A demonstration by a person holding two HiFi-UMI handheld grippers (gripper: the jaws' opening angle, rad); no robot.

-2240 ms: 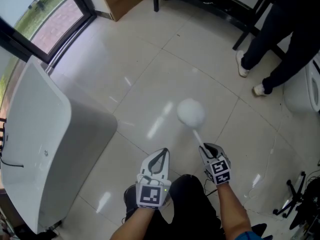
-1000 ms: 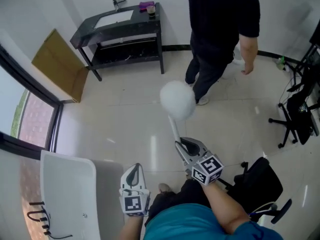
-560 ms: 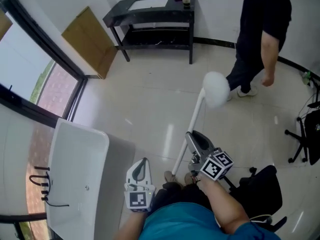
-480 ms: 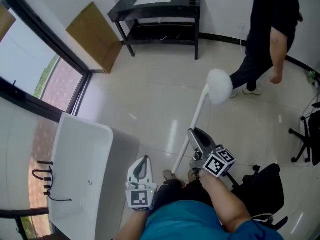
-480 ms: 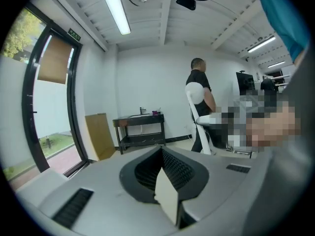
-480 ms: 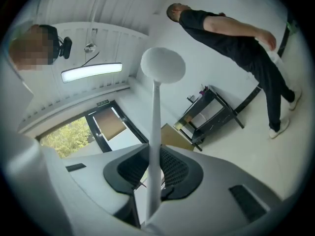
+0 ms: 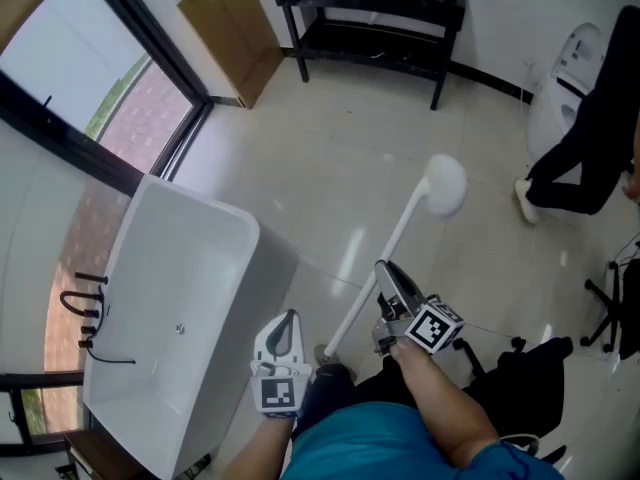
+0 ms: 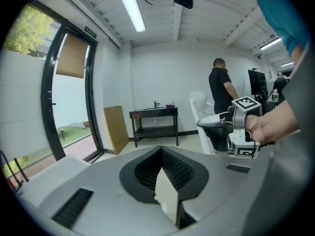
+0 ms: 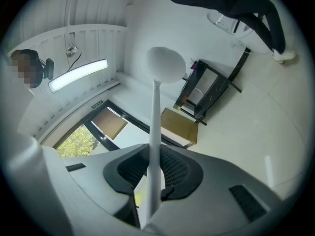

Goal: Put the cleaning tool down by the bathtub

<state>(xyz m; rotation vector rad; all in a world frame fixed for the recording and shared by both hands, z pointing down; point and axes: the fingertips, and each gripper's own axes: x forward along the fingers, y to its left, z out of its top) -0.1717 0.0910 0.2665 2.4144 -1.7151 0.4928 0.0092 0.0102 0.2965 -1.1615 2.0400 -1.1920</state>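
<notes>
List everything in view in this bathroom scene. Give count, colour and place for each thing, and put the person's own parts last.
bathtub: one, white, left, beside the window
cleaning tool: one, white, long handle with a round head, slanting across the middle
table: one, black, at the far wall
board: one, brown, leaning left of the table
other person: one, in black clothes, right edge
chair: one, black, lower right
left gripper: one, grey, bottom centre, shut with nothing in it
right gripper: one, grey, right of the left gripper, shut on the cleaning tool's handle
</notes>
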